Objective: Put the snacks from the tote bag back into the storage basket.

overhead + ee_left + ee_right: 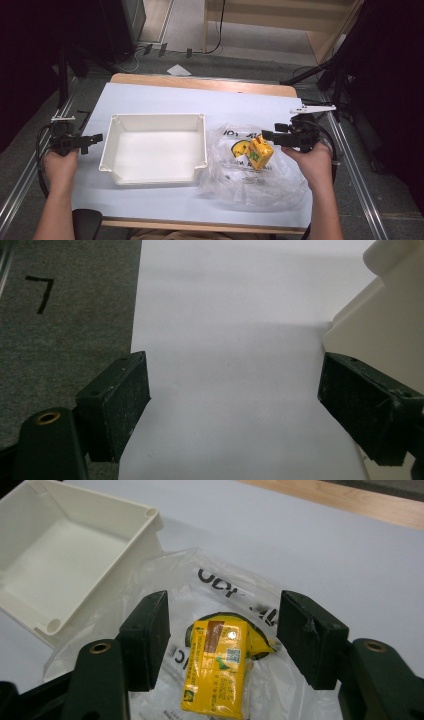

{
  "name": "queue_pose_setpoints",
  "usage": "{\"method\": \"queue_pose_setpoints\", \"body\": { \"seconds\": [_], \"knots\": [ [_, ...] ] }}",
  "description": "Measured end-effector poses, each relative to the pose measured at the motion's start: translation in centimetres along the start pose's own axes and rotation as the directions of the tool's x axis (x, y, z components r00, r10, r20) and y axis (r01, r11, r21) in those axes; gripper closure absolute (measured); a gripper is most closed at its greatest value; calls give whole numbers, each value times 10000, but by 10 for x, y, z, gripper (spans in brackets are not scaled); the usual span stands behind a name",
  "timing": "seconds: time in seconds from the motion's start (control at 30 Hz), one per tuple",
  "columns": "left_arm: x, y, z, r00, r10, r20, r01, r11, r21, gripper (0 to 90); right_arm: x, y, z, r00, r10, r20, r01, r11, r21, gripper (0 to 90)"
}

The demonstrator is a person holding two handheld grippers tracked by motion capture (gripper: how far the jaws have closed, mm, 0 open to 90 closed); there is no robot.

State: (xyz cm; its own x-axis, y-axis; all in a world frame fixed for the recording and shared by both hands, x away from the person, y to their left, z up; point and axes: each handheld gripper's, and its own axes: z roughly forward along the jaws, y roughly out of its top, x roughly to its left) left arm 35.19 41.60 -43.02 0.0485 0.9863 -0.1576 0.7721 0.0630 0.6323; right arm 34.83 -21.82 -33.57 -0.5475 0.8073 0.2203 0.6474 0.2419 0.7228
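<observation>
**Two open grippers flank a white bin and a bagged yellow carton**

Grey carpet floor surrounds a wooden bench (200, 82) covered with a pale blue-white sheet (240, 107). At the sheet's middle sits a white rectangular plastic bin (116, 150), open-topped and with nothing inside it.

Just right of the bin lies a crumpled clear plastic bag with black lettering (280, 187), its edge reaching the bin's right wall. On the bag rests a small yellow carton with green print (260, 152), tilted.

Left of the bin, the person's left hand (60, 167) holds the left gripper (92, 138) near the sheet's edge. Its fingers (117, 402) stand wide apart with bare sheet between them and hold nothing; one finger lies close beside the bin's outer wall.

Right of the bin, the right hand (312, 160) holds the right gripper (267, 135) over the bag. Its fingers (145, 637) are spread wide, one on either side of the carton, above it and not touching it.
</observation>
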Motion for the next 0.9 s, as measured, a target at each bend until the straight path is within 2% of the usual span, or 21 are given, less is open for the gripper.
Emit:
{"method": "queue_pose_setpoints", "body": {
  "seconds": [0.1,0.27,0.5,0.57,0.77,0.9],
  "knots": [
    [-1,0,0,10000,36,30,-36,10000,-7,142,2,8,3,9996,49,267,-64,9984,568,394],
    [-1,0,-1,10000,-1,14,1,10000,-60,141,4,13,7,9988,77,483,-126,9948,1012,394],
    [-3,2,-1,9998,141,108,-140,9999,-83,141,6,8,21,9991,-76,421,2,9846,1751,389],
    [-4,2,0,9998,184,106,-183,9998,-68,142,7,6,26,9996,-125,272,71,9821,1884,383],
    [-3,2,-1,9997,209,108,-209,9998,-36,141,6,-1,41,9981,-156,591,9,9704,2414,359],
    [-2,1,-1,9998,165,106,-165,9999,-51,142,5,-8,48,9981,-173,597,5,9627,2707,356]
  ]
}}
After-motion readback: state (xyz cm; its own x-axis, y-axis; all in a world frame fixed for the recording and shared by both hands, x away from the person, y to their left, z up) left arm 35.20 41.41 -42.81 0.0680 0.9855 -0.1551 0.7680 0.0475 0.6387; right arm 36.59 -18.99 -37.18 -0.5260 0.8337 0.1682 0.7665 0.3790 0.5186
